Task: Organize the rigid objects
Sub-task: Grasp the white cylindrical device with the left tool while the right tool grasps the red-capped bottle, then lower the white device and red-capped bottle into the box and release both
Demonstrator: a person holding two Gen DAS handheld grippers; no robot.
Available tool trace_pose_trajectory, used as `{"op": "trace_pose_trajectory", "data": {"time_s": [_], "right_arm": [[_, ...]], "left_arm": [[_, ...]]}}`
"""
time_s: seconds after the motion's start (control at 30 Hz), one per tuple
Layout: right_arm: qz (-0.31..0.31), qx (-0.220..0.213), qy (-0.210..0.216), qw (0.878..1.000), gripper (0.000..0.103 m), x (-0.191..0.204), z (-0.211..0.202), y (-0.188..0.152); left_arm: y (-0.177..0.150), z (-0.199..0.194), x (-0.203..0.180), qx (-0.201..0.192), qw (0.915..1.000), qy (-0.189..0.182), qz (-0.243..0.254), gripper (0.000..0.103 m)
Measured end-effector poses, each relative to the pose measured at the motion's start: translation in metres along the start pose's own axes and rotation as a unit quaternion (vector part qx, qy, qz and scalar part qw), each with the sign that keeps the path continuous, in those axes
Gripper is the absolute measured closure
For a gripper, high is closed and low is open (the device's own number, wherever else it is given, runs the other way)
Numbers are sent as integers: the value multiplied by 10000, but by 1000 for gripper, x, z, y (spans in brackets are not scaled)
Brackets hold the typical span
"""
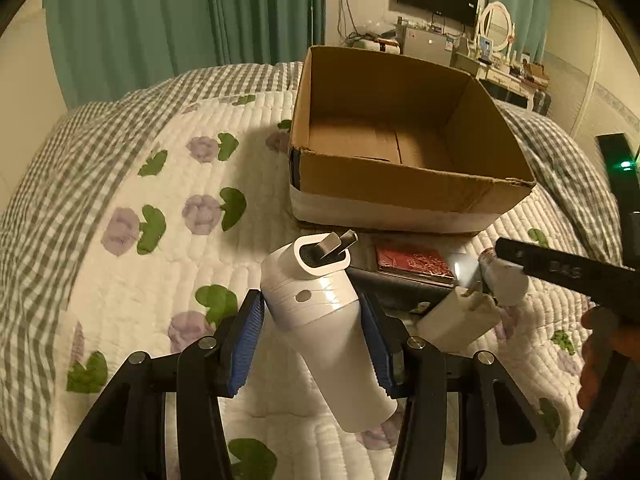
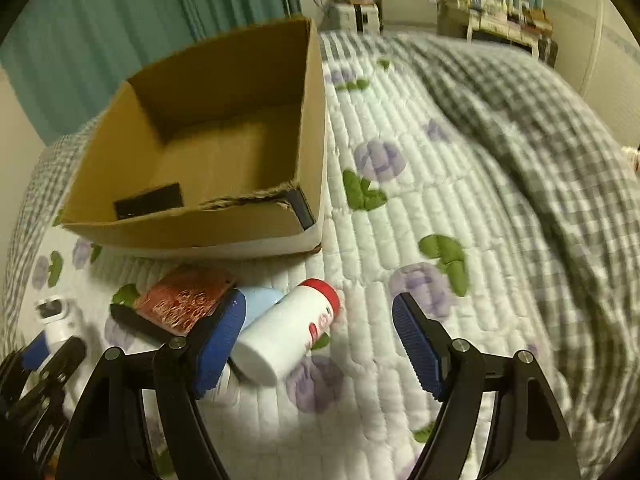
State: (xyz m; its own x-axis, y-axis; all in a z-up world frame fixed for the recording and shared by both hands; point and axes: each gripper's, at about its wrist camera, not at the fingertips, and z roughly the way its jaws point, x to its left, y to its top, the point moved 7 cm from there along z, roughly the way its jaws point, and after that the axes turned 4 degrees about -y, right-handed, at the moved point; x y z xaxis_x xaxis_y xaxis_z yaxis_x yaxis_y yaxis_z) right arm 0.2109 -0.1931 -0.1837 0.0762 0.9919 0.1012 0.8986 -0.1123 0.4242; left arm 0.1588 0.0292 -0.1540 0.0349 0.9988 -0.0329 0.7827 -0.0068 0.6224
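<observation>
My left gripper (image 1: 314,334) is shut on a white bottle (image 1: 320,320) with a flip spout, held tilted above the bed. It also shows in the right wrist view (image 2: 60,322). An open cardboard box (image 1: 404,184) stands just beyond, empty inside; the right wrist view shows it too (image 2: 192,228). My right gripper (image 2: 320,340) is open over the bed. A white bottle with a red cap (image 2: 286,332) lies on its side between its fingers, near the left pad. A red-covered flat item (image 2: 184,300) on a dark case lies beside it.
A white rectangular block (image 1: 456,320) and a red-patterned flat item (image 1: 414,260) lie on the quilt (image 1: 160,260) in front of the box. A checked blanket (image 2: 540,140) covers the right of the bed. Curtains and a dresser stand behind.
</observation>
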Motion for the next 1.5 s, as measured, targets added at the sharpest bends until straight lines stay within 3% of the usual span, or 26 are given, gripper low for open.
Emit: {"op": "trace_pose_trajectory", "data": {"time_s": [0.1, 0.2, 0.27, 0.33, 0.37, 0.43, 0.57, 0.73, 1.1, 1.2, 1.5], "right_arm": [[22, 228, -52, 9997, 29, 1, 16, -9], [-175, 433, -378, 9982, 40, -3, 27, -24], [-192, 420, -369, 9983, 41, -3, 30, -26], [-305, 358, -340, 9983, 47, 1, 31, -23], [-382, 340, -277, 9983, 57, 5, 31, -23], [-543, 332, -283, 9976, 66, 12, 32, -25], [-611, 175, -201, 9978, 66, 18, 23, -36], [-756, -313, -151, 9965, 67, 19, -22, -33], [-1009, -1377, 350, 9847, 67, 34, -157, 25], [-1154, -1694, 403, 9779, 67, 41, -191, 42], [-1443, -2122, 444, 9655, 67, 45, -228, 94]], "left_arm": [[2, 4, 2, 21, 10000, 12, 18, 53], [1, 9, 5, 79, 10000, 22, -17, 53], [0, 11, 5, 127, 9999, 19, -31, 53], [-2, 13, 5, 160, 9999, -1, -33, 53], [-2, 12, 4, 168, 9999, 3, -32, 53], [-3, 11, 3, 184, 9998, 18, -37, 53], [-2, 2, -2, 169, 9999, 15, 6, 53], [6, -23, -16, 18, 9998, -9, 188, 53], [53, -100, -39, -829, 9952, 123, 506, 53], [70, -106, -40, -784, 9958, 46, 464, 53], [122, -102, -50, -1007, 9927, 73, 659, 53]]}}
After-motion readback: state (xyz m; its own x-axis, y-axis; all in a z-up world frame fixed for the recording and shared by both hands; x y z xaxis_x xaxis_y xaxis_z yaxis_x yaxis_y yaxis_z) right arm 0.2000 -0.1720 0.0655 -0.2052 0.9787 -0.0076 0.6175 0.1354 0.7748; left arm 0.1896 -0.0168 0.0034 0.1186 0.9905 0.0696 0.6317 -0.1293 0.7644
